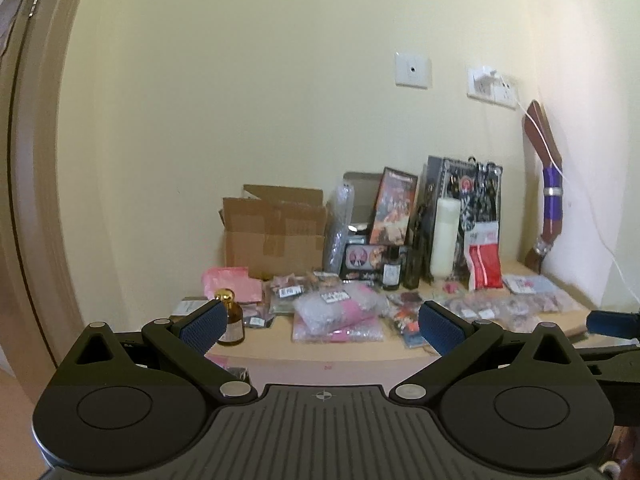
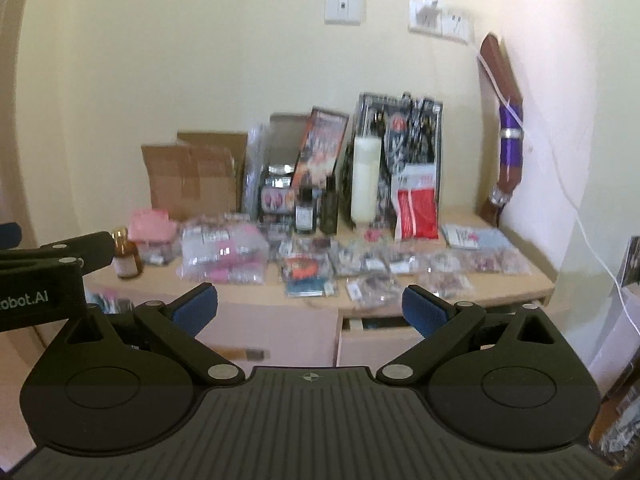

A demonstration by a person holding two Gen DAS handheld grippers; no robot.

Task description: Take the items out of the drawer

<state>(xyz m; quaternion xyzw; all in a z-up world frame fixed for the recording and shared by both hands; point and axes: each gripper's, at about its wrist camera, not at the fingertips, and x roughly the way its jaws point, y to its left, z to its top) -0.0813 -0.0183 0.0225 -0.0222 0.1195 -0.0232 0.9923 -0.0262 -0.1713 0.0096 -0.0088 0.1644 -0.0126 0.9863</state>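
Note:
A low cabinet with pale pink drawer fronts [image 2: 276,332] stands against the wall. The left drawer front carries a wooden handle [image 2: 240,354]. The right drawer [image 2: 376,340] is slid out a little, with a dark gap at its top. My right gripper [image 2: 310,310] is open and empty, in front of the drawers and apart from them. My left gripper [image 1: 320,326] is open and empty, level with the cabinet top [image 1: 360,350]. The left gripper also shows in the right wrist view [image 2: 60,258] at the left edge. What lies inside the drawers is hidden.
The cabinet top [image 2: 500,284] is crowded with plastic-wrapped packets [image 2: 224,254], a brown bottle with a gold cap [image 1: 230,326], a cardboard box [image 1: 274,232], printed boxes, a white cylinder [image 2: 366,178] and a red pouch [image 2: 416,208]. A door frame [image 1: 36,200] rises at the left. A white cable [image 2: 592,248] hangs on the right wall.

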